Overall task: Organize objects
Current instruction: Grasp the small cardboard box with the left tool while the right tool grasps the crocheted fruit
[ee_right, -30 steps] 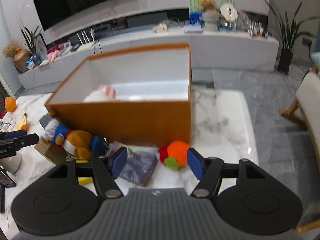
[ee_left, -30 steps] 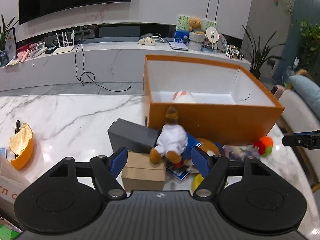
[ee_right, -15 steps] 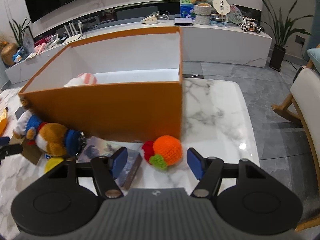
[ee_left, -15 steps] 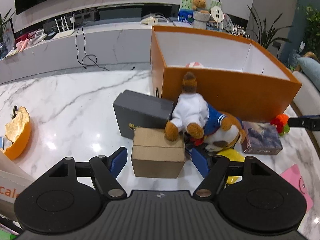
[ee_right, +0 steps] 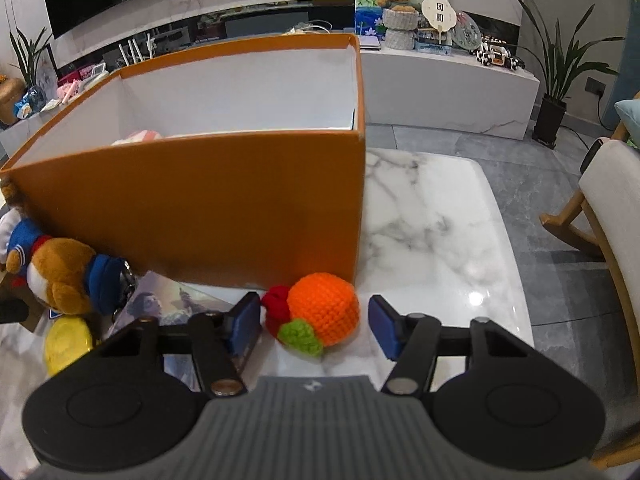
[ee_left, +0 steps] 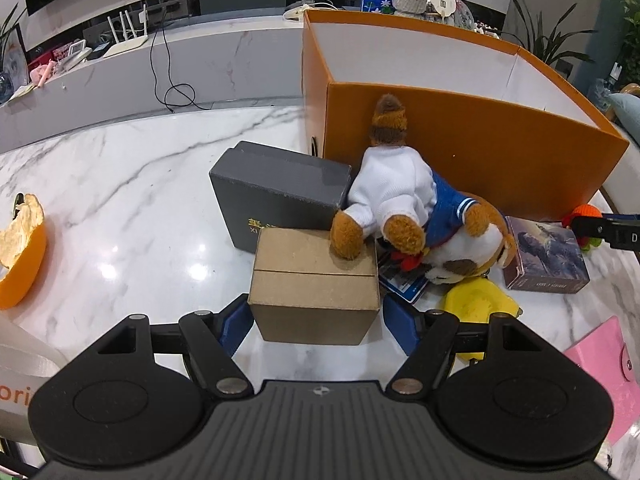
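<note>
plainly this is the reach-and-grasp step, with both tools lined up on separate items in front of the orange bin. starting at the left, the left gripper has its jaws apart, straddling the near end of the small cardboard box; whether the blue pads touch its sides cannot be told. a plush bear's paw rests on the box top, so closing and lifting should be slow, or the bear may tumble. further right, the right gripper has just been closing its jaws around the knitted orange fruit, which sits on the marble table just beside the bin's front wall; a gap shows on the right side. next it needs to finish closing, lift, and carry over the rim.
</note>
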Demonstrator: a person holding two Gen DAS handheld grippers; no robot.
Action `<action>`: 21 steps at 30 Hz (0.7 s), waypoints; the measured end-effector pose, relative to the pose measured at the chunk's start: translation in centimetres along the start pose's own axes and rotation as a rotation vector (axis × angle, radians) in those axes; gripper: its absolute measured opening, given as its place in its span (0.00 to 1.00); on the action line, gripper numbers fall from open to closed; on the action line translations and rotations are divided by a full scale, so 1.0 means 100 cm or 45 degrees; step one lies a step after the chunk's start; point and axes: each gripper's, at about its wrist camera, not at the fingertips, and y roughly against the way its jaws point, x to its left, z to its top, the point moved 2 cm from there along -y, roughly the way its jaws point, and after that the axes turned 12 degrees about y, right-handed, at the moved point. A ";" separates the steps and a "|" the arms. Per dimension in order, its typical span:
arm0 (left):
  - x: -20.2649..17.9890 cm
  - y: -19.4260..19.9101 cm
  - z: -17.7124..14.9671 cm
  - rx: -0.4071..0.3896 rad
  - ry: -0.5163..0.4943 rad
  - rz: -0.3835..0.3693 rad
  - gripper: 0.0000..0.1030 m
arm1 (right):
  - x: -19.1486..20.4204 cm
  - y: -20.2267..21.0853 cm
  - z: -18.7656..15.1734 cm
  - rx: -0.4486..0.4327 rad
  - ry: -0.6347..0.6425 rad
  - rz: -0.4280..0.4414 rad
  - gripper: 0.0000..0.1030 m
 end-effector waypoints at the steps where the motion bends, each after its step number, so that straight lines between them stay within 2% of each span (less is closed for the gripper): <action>1: 0.000 0.000 -0.001 -0.001 -0.001 -0.001 0.81 | 0.000 -0.001 0.000 -0.006 0.003 0.000 0.60; 14: -0.005 -0.009 -0.004 0.022 0.004 0.021 0.80 | 0.011 -0.007 0.001 -0.073 0.040 0.016 0.63; 21: -0.003 -0.011 -0.005 0.042 0.038 0.039 0.76 | 0.007 -0.014 0.001 -0.070 -0.004 0.029 0.64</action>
